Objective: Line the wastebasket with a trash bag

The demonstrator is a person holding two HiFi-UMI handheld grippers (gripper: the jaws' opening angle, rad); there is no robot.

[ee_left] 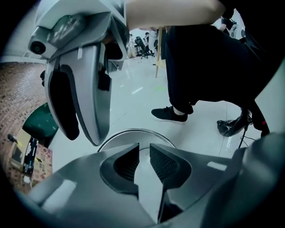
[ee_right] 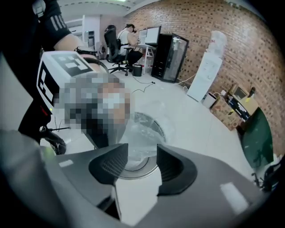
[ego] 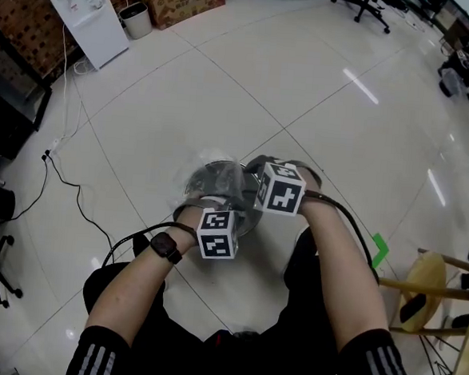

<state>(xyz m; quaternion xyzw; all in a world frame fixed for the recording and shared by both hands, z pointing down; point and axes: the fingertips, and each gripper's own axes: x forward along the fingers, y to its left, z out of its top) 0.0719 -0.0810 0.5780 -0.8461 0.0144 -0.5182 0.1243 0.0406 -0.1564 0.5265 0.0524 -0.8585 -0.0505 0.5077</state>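
The wastebasket (ego: 216, 176) stands upright on the floor (ego: 328, 109) just ahead of your knees, mouth up, long axis vertical. The clear trash bag (ee_right: 144, 127) is bunched over its mouth and far rim. You cannot tell whether the film reaches the bottom or is folded over the whole rim. Nothing else shows inside.

The wastebasket lies directly below both tools, which point steeply down at it. Your left hand-held gripper (ee_left: 144, 147) is over the near rim, its jaws a narrow gap apart with nothing between them. Your right hand-held gripper (ee_right: 142, 147) is beside it on the right, its jaws wide apart. The film shows beyond the pads but is not pinched.

Judgement: the right tool is nearer to the loose film, so the next grasp goes downward at the rim.
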